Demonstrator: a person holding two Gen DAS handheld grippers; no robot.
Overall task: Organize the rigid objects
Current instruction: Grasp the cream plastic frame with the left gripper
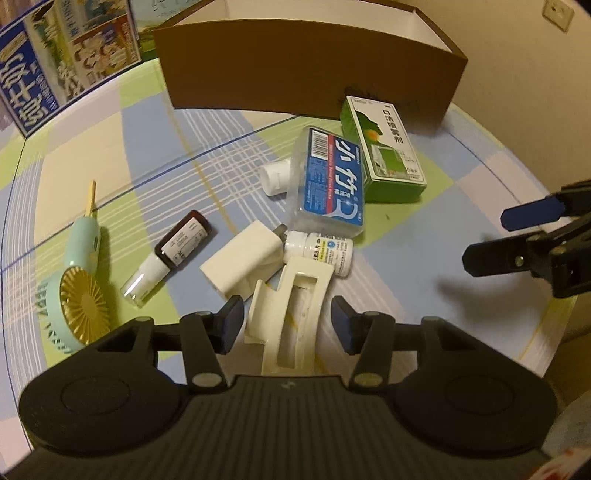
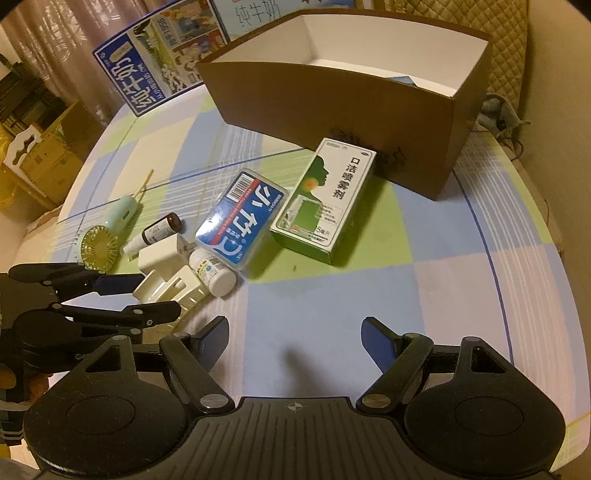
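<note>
Cream plastic hair claw clip (image 1: 291, 314), low centre of the left wrist view, lying between the spread jaws of the left tool (image 1: 287, 320), not yet pinched. Looks light, stiff, smooth; likely slippery on the curved back and springy at the hinge, so best taken across the flat side bars. Touching a white pill bottle (image 1: 325, 251) and a white charger (image 1: 240, 264) just above. Brown cardboard box (image 2: 332, 122) at the top. Right tool (image 2: 295, 343) open wide, holding nothing, over bare checked surface (image 2: 369, 280).

A cream wall (image 1: 517, 74) with a socket (image 1: 557, 14) fills the upper right. Brown curtains (image 2: 55, 40) hang upper left above wooden furniture (image 2: 44, 158). A quilted headboard (image 2: 509, 55) stands upper right.
</note>
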